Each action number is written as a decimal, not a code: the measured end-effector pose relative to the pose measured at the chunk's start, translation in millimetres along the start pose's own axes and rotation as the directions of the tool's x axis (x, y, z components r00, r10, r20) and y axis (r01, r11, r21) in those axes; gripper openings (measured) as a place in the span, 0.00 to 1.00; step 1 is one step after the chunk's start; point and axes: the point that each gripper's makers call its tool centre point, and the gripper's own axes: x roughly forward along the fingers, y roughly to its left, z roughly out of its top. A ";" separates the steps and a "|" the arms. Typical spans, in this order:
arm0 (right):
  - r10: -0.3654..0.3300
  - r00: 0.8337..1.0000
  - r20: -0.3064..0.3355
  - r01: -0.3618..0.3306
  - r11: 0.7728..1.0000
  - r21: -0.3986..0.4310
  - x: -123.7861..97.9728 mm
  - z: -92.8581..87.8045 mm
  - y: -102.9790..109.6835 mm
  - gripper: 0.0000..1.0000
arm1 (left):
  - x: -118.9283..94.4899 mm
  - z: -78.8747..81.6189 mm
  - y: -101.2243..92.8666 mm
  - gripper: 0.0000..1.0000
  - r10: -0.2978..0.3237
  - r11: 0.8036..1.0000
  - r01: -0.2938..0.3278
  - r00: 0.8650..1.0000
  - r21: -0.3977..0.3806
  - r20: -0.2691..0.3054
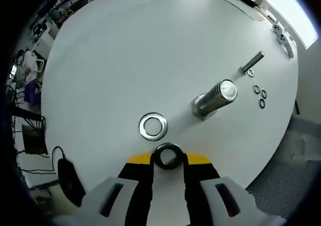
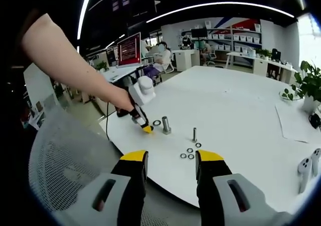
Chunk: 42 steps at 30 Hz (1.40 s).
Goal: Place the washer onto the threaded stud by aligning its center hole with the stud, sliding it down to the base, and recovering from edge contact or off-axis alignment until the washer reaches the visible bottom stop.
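Left gripper (image 1: pixel 169 161): its two yellow-tipped jaws are closed on a dark washer (image 1: pixel 168 155), which is held flat between the tips, low in the left gripper view, above the table edge.
Dark washer: it is near the threaded stud (image 1: pixel 215 98) but well apart from its top; the hole is not over the stud.
Threaded stud: a thick shiny metal post, standing upright on the white table (image 1: pixel 150 50), with a wider base at the bottom. In the right gripper view it is small (image 2: pixel 165 125), just beside the left gripper (image 2: pixel 146 128).
Silver washer (image 1: pixel 153 125): a larger bright ring, lying flat on the table between the left gripper and the stud's side, touching neither.
Bolt (image 1: pixel 253 63): a thinner one lies beyond the stud; in the right gripper view it looks upright (image 2: pixel 194 134).
Small rings (image 1: pixel 260 94): three lie close together near the bolt, and one more at the bolt's end.
Right gripper (image 2: pixel 170 168): the jaws stand apart, nothing is between them; it is held back from the table edge, far from the stud.
Person's arm (image 2: pixel 65 60): it reaches from the left of the right gripper view down to the left gripper.
White controllers (image 2: pixel 307 168): at the far right on the table.
Plant (image 2: pixel 306 85): green leaves at the right table side.
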 end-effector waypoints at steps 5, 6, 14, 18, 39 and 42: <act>0.001 1.000 -0.007 -0.001 1.000 -0.004 0.6 -1.3 0.6 0.40 | -0.7 -2.7 -1.9 0.22 -0.005 0.999 0.006 1.000 0.054 -0.016; 0.002 1.000 -0.008 -0.002 1.000 -0.004 0.6 -1.5 0.6 0.40 | -0.7 -2.9 -2.1 0.22 -0.009 0.997 0.011 1.000 0.078 -0.021; 0.002 1.000 -0.014 -0.003 1.000 -0.009 1.0 -2.5 0.8 0.40 | -0.3 -4.4 -2.9 0.24 -0.022 0.986 0.031 0.998 0.165 -0.059; 0.003 1.000 -0.014 -0.003 1.000 -0.009 0.9 -2.4 0.7 0.40 | 0.1 -3.7 -3.9 0.25 -0.015 0.986 0.028 0.997 0.167 -0.076; 0.001 1.000 -0.025 -0.001 1.000 -0.022 1.4 -3.9 0.4 0.38 | -1.9 -4.0 -0.8 0.19 -0.037 0.988 0.043 0.998 0.147 -0.045; 0.000 1.000 -0.025 0.000 1.000 -0.020 1.5 -4.1 0.1 0.38 | -1.8 -4.4 -1.8 0.19 -0.031 0.986 0.037 0.999 0.163 -0.039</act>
